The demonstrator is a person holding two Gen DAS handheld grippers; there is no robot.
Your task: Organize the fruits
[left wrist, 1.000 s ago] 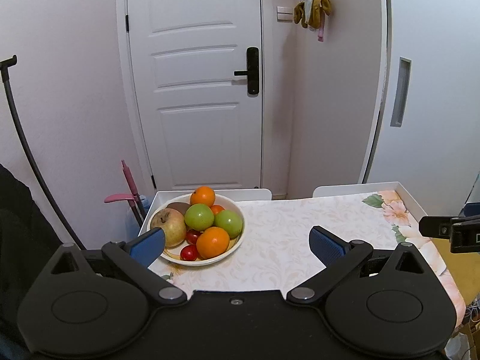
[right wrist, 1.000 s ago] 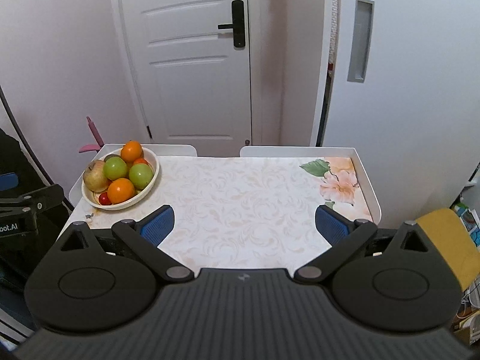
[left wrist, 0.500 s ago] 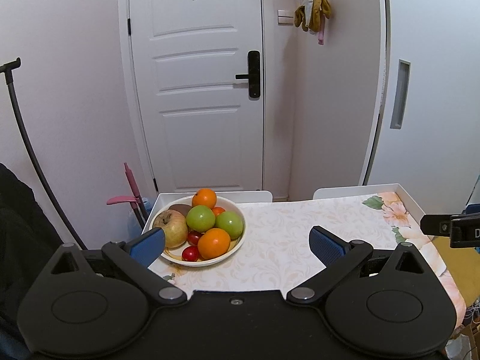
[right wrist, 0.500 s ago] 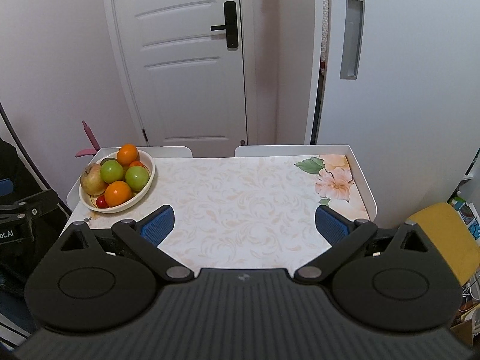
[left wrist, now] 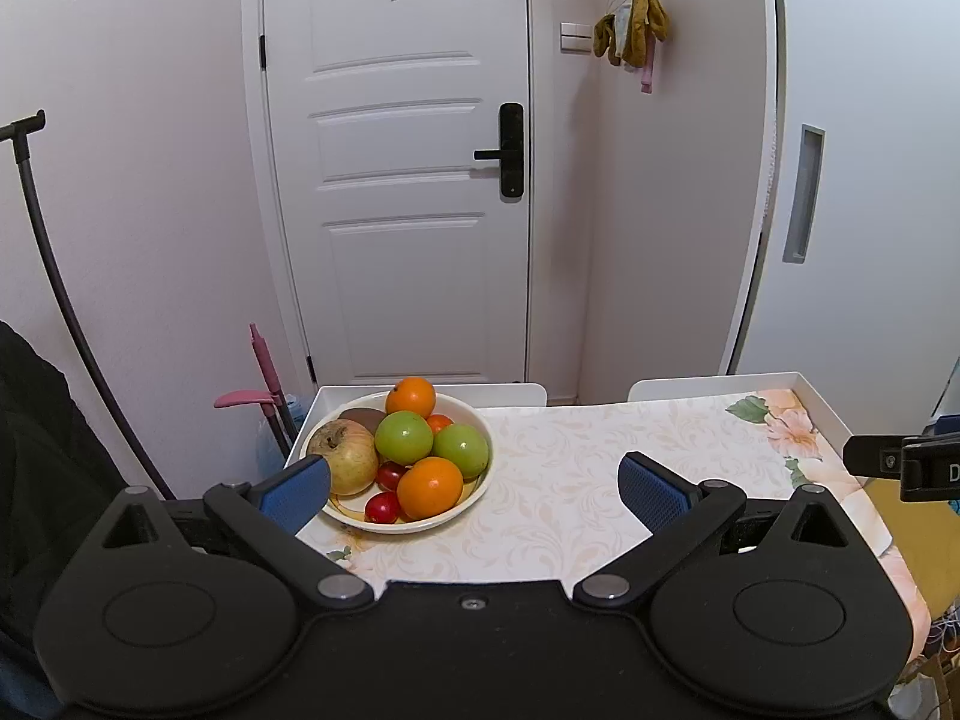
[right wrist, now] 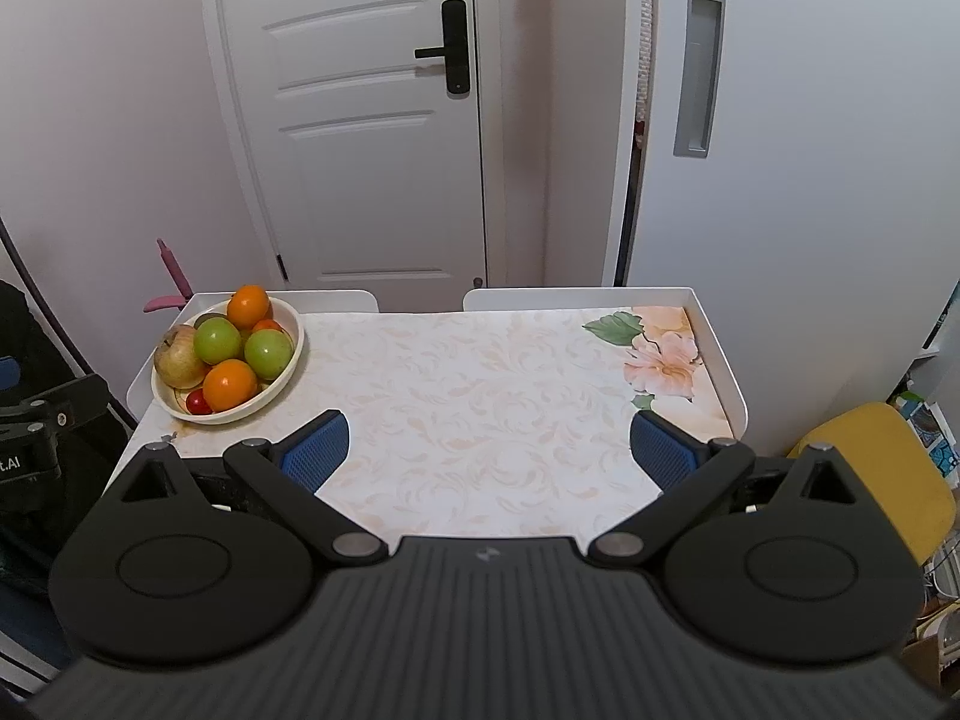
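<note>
White rimmed table point(right wrist: 717, 354) covered with a pale floral-patterned cloth, seen from its near edge. The cloth is bare apart from one vessel at the far left corner: a shallow cream ceramic bowl point(right wrist: 287, 375), which holds all the fruit in view. Largest in the bowl is a yellow-brown russet apple point(left wrist: 347, 455) against the left wall; beside it lie two round green apples point(left wrist: 403, 437), touching each other at the centre, with one orange point(left wrist: 410, 397) at the far rim and a second orange point(left wrist: 429, 486) at the near rim. Smaller still are two red cherry tomatoes point(left wrist: 383, 507) in the near gap, and a dark brown fruit point(left wrist: 362, 417) half hidden at the back, its kind not discernible.

Left tool point(left wrist: 474, 483): blue-padded fingers spread wide, holding nothing, hovering off the near edge with the left pad just before the bowl's rim. Right tool point(right wrist: 489, 441): likewise spread wide and empty, over the middle of the near edge, well apart from the bowl.

Step in hand, as a judgement: no fruit lies loose on the cloth, so the scene fits either a heap awaiting sorting out of the bowl or a gathering already completed into it. The frames do not settle which, and no particular next move can be prescribed.
</note>
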